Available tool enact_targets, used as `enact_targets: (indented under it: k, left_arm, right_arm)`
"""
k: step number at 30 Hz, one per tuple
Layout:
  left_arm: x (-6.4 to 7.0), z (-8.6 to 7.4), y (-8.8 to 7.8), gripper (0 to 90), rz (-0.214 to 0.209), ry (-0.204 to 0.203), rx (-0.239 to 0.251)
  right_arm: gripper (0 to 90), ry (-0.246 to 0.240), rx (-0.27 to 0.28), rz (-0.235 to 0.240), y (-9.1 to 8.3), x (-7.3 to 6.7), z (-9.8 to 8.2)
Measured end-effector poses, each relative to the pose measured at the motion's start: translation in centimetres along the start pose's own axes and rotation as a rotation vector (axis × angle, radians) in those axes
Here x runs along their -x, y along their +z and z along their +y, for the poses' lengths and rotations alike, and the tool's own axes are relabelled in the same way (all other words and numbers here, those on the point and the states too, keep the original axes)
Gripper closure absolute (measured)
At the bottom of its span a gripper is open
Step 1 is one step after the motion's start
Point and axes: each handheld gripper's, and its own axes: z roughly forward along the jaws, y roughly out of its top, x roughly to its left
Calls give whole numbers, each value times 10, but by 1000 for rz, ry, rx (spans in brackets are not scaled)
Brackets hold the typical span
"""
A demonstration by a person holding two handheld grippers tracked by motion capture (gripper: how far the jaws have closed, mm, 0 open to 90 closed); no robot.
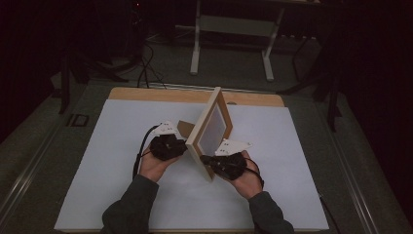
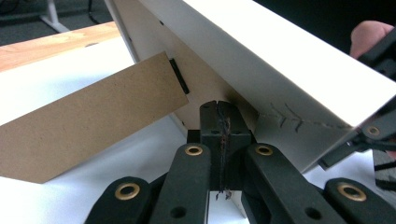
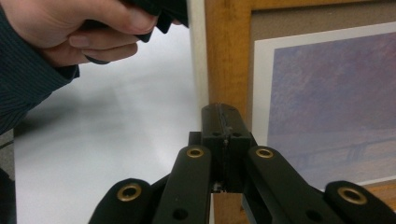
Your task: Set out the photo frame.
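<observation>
- Standing near the middle of the high view, the wooden picture frame (image 1: 212, 130) rests on its lower edge on the white table (image 1: 112, 161), tilted, with its cardboard easel stand (image 2: 88, 123) swung out behind.
- Left gripper (image 1: 168, 146), just left of centre, has its jaws pressed together with nothing between them; its tip sits against the frame's back.
- Right gripper (image 1: 225, 163), just right of centre, is likewise clenched on nothing, its tip at the front wooden border.
- Frame looks light and stiff, though its glazing could be fragile; the stand is thin and bendable.
- Best hold, I judge: the wooden side rails, not the print (image 3: 336, 107).
</observation>
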Motion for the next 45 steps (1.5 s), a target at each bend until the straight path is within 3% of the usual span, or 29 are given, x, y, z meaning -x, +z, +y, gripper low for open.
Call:
enact_targets:
  k: [7, 12, 14, 20, 27, 40, 45]
  left_arm:
    - [-2, 1, -1, 900, -24, 5, -11]
    - [-1, 1, 0, 895, 8, 9, -16]
    - [-1, 1, -1, 822, 35, 1, -18]
    - [0, 1, -6, 735, 65, -2, -31]
    - [-1, -2, -15, 635, 49, -28, -64]
    - [8, -13, -31, 499, 47, -17, -100]
    - [14, -14, -32, 470, 50, 5, -119]
  right_arm:
    - [900, 5, 0, -8, 3, 0, 3]
    - [900, -2, -4, -7, 4, -1, 4]
    - [899, -9, -12, -6, 3, -2, 4]
    - [873, -6, -19, -15, 0, 3, -2]
    - [832, 8, -24, -35, -9, 10, -7]
    - [786, 24, -39, -50, -15, 16, -16]
    - [771, 38, -43, -54, -14, 19, -19]
